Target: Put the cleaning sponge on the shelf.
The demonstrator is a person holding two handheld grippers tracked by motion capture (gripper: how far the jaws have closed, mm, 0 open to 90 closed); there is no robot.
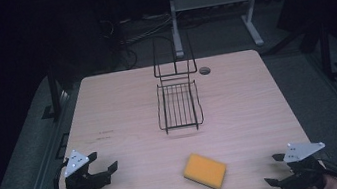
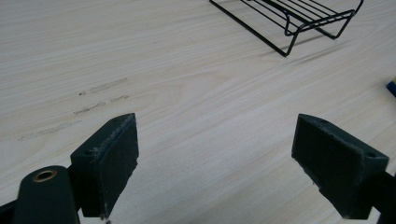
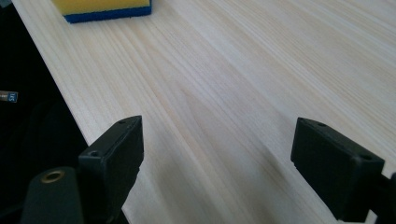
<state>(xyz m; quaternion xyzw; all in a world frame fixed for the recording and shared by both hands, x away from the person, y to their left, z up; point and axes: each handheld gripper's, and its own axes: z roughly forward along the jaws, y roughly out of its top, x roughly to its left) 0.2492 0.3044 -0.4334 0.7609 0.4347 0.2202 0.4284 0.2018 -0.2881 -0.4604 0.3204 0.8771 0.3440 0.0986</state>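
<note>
Nothing looks begun: my left claw (image 1: 100, 166) and right claw (image 1: 274, 169) sit with jaws apart and empty at the lower corners of the frame, the yellow sponge (image 1: 205, 171) lies untouched on the surface (image 1: 122, 101) at lower centre, and the wire rack (image 1: 178, 104) stands empty at centre.

**Almost nothing legible**

A small tag (image 3: 8, 96) at the left edge of the right gripper view, in the dark space beside the desk (image 3: 233, 93), carries pale characters that look like "15", though they are too small to be sure of. Faint smudged marks (image 2: 100, 87) on the desk in the left gripper view form no letters.
</note>
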